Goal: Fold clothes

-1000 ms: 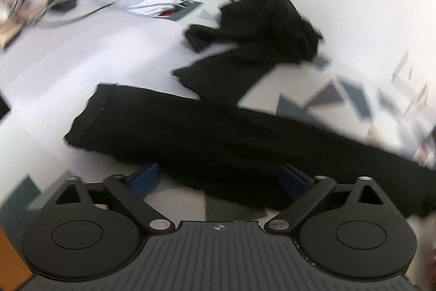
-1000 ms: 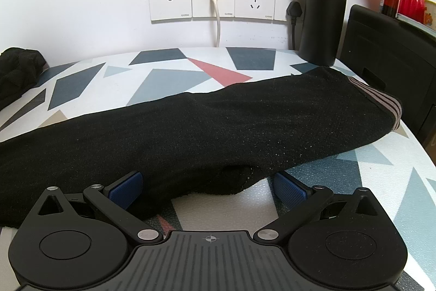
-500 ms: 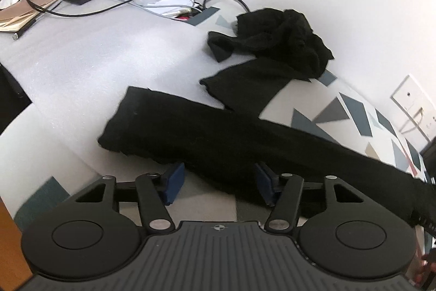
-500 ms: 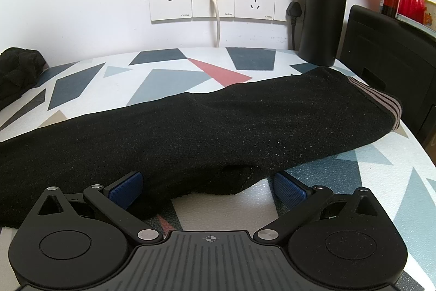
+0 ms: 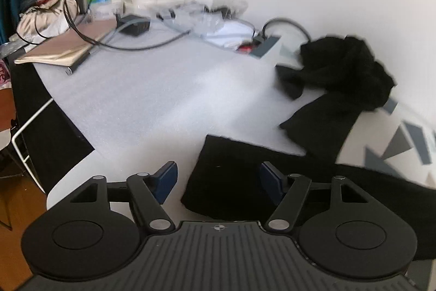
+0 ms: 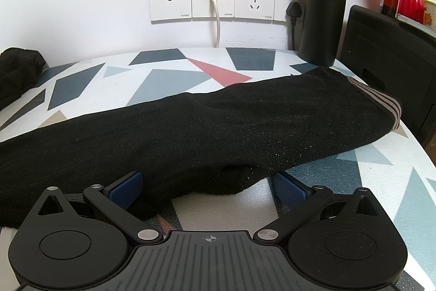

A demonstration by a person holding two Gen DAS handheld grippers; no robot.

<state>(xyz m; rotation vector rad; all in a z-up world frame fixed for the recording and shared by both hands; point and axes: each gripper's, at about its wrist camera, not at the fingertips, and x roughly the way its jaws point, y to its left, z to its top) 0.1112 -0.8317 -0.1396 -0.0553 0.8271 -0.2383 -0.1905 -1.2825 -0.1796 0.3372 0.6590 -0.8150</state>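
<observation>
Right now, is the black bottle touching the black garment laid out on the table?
Apart. The right wrist view shows a strip of patterned tablecloth between the base of the bottle and the garment.

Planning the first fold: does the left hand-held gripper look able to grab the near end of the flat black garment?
Probably yes: the left hand-held gripper is open, the black garment end lies between its fingers, nothing blocks it.

Both tools look the same. The left gripper [image 5: 218,183] has a dark grey ribbed body with a small crosshair mark, two round black discs, and black link arms with silver screws. Its fingers [image 5: 166,179] carry blue textured pads. The right gripper [image 6: 208,188] has the same parts and colours.
</observation>
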